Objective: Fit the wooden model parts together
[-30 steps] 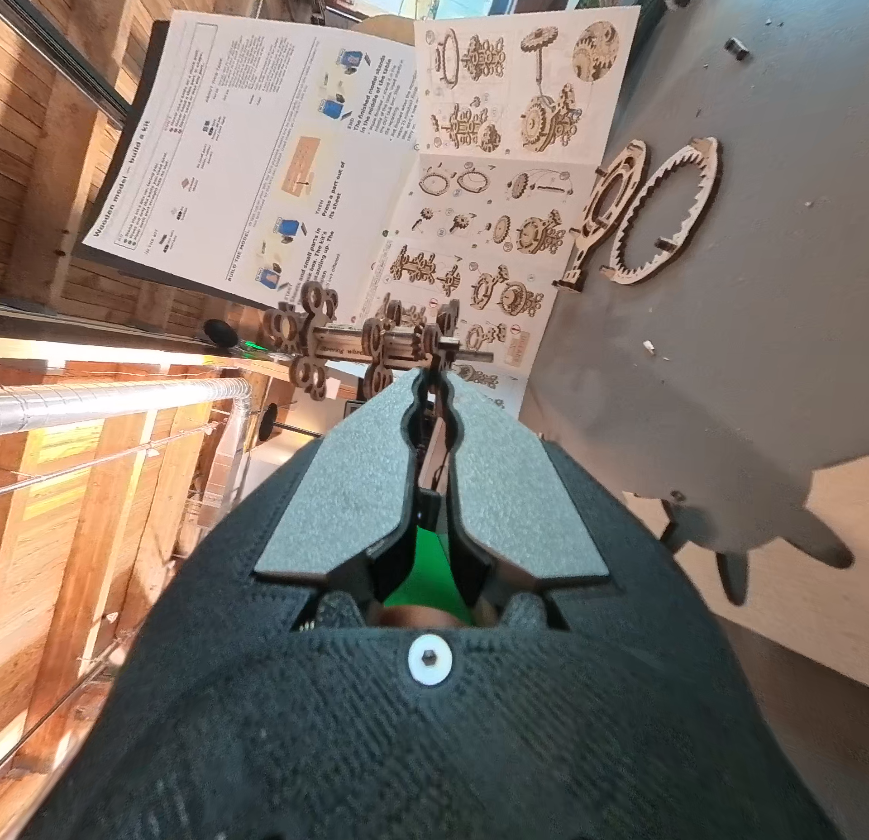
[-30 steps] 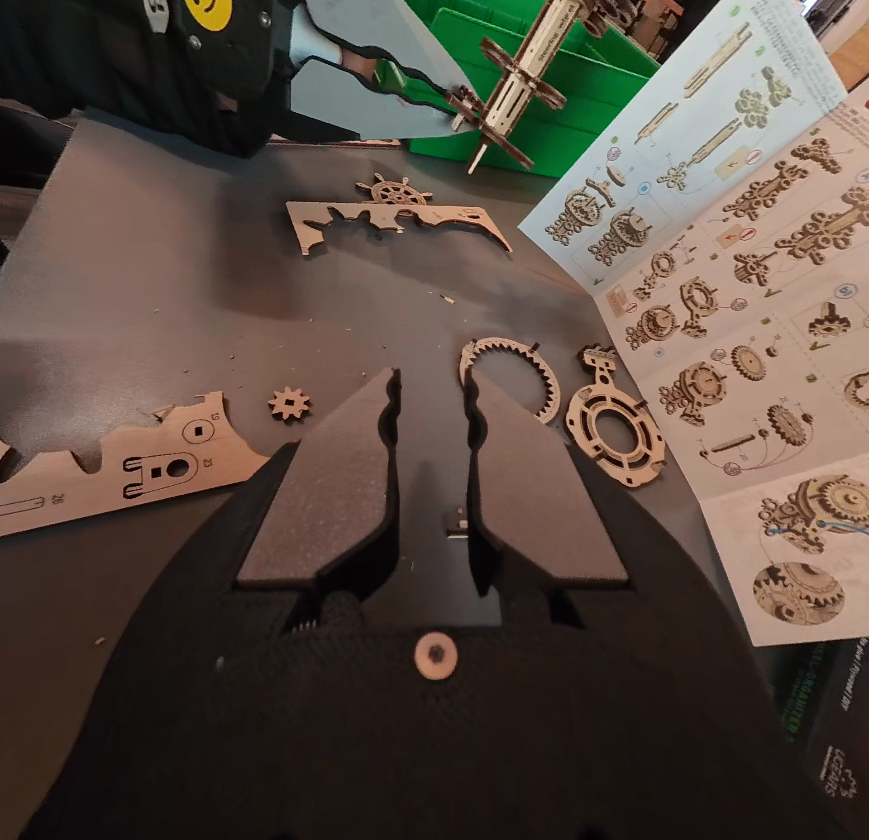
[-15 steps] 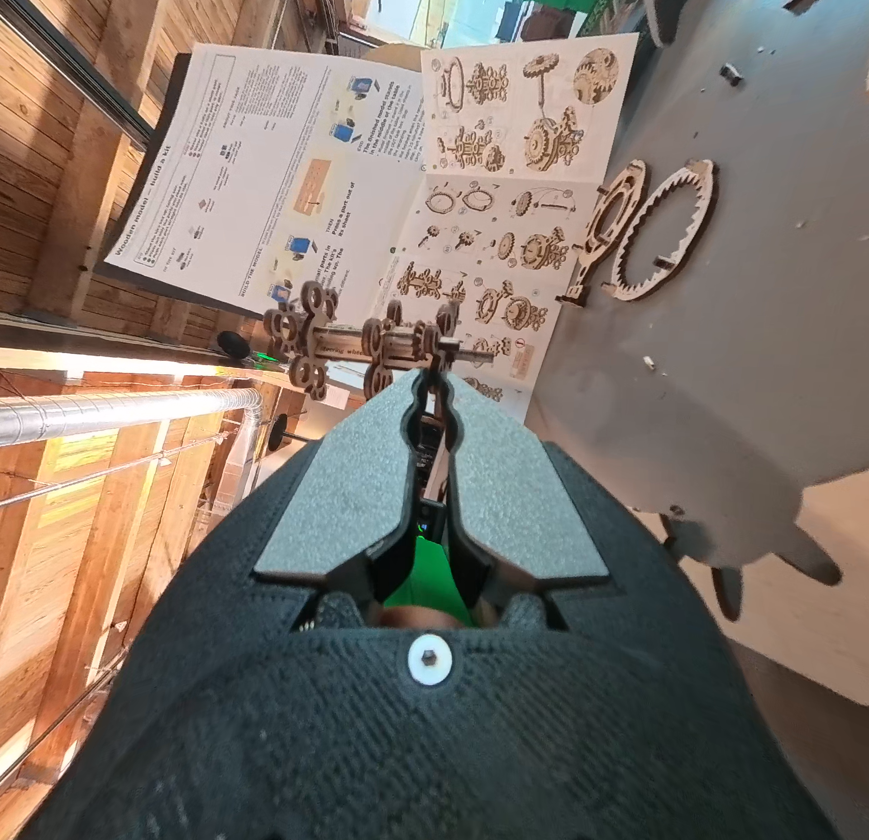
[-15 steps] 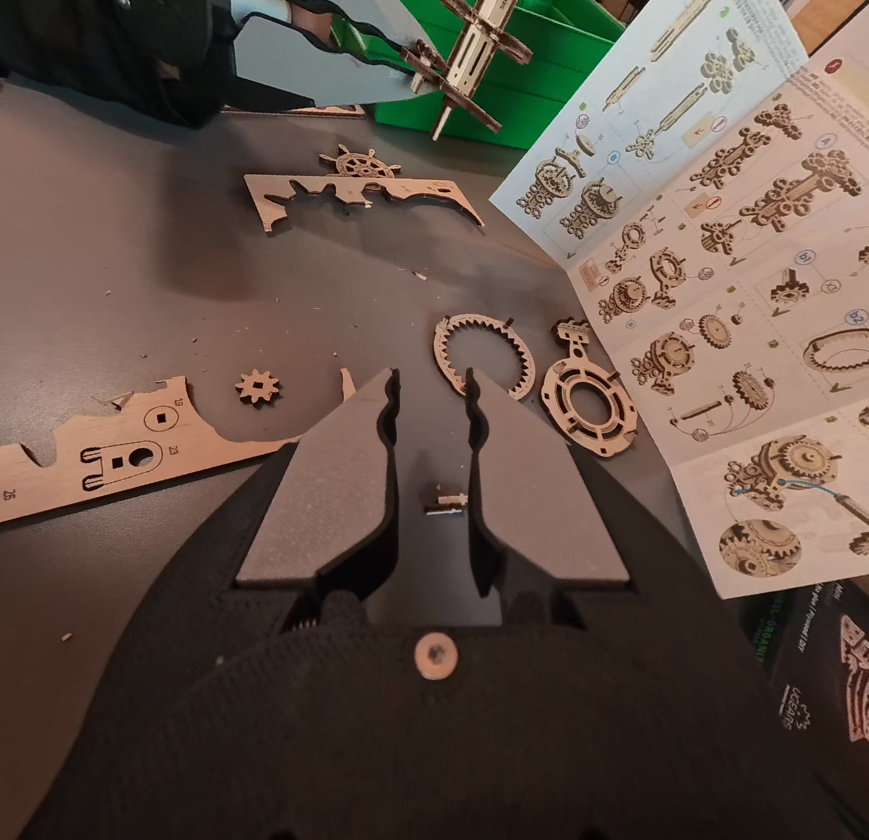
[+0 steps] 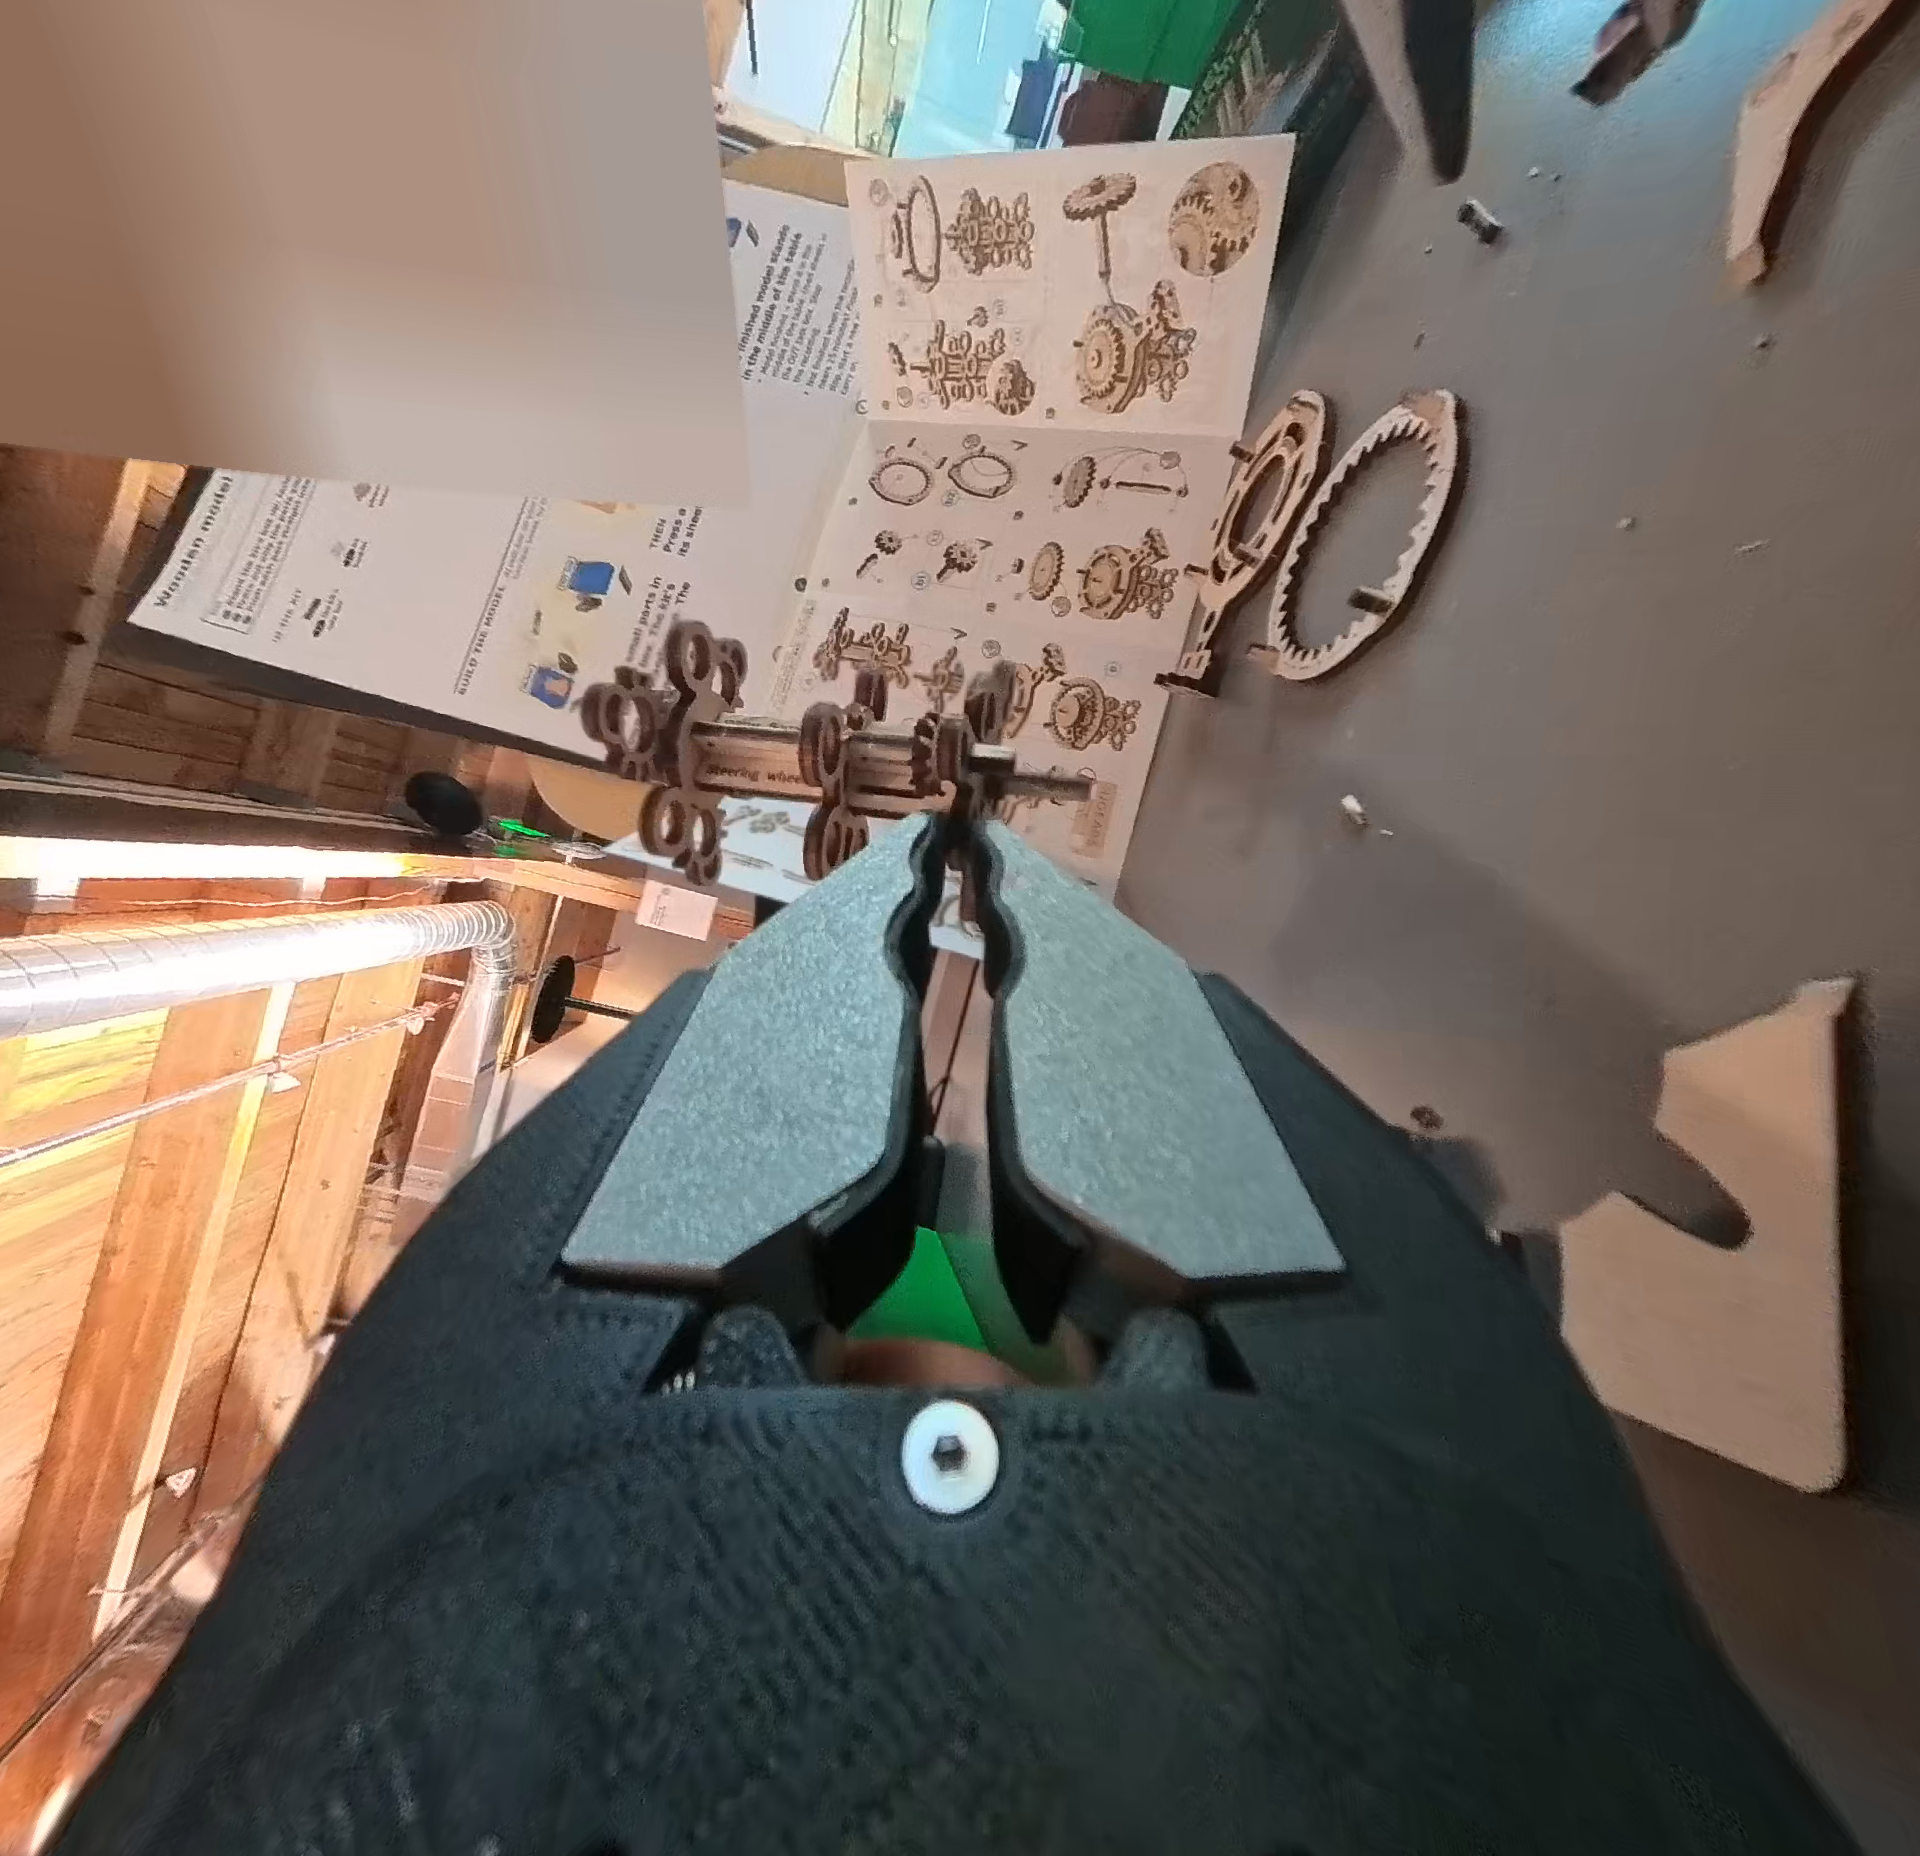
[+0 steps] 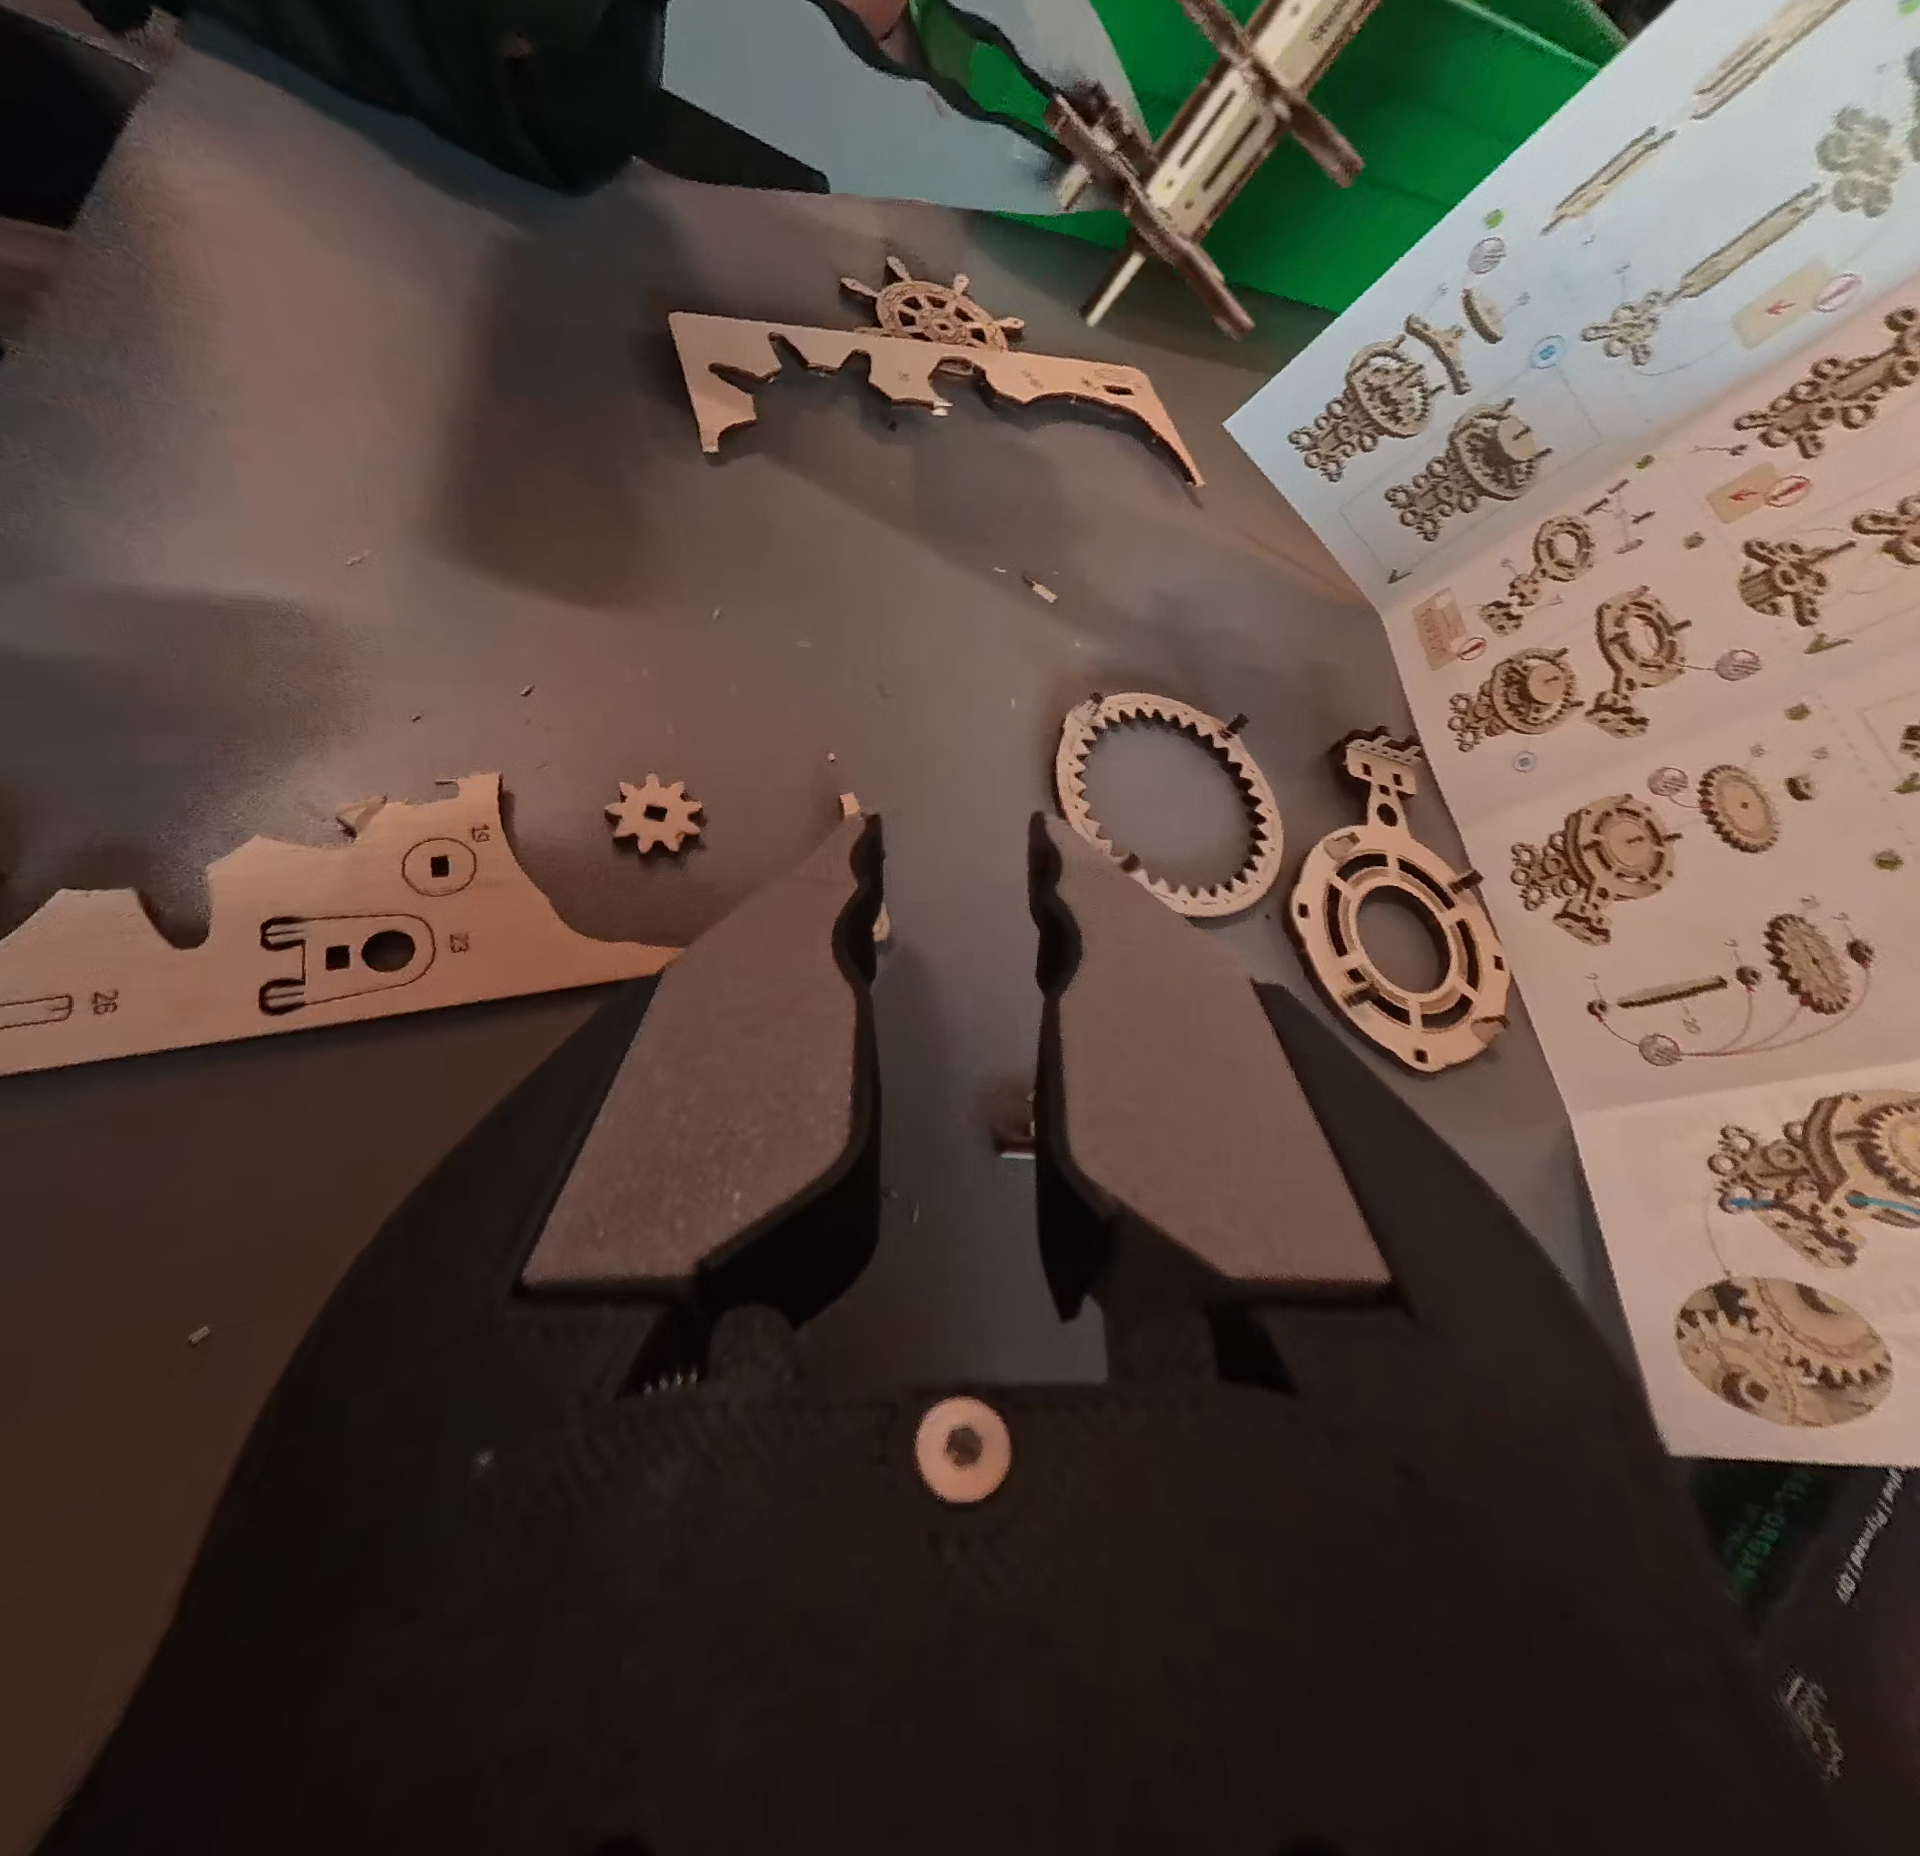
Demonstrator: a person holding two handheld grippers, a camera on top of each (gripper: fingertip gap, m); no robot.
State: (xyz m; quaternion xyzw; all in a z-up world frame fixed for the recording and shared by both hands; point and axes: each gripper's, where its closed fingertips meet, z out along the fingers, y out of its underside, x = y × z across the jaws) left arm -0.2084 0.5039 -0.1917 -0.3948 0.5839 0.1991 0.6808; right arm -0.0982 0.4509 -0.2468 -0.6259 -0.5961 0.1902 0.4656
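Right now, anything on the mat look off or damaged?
Nothing broken. Wood chips and splinters litter the grey mat, and two punched-out sheet offcuts lie ragged. The ring gear and round frame lie flat, apart. The left claw holds the axle assembly off the mat.

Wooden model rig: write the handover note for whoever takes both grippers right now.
Left gripper: shut on the wooden axle sub-assembly with cog discs, held in the air above the dark grey mat.
Right gripper: open, empty, low over the mat.
On the mat: toothed wooden ring, round slotted wooden frame, small wooden cog, ship's-wheel piece, two offcut sheets.
Done: axle partly built.
Left: probably add the loose parts; check the paper instruction sheet.
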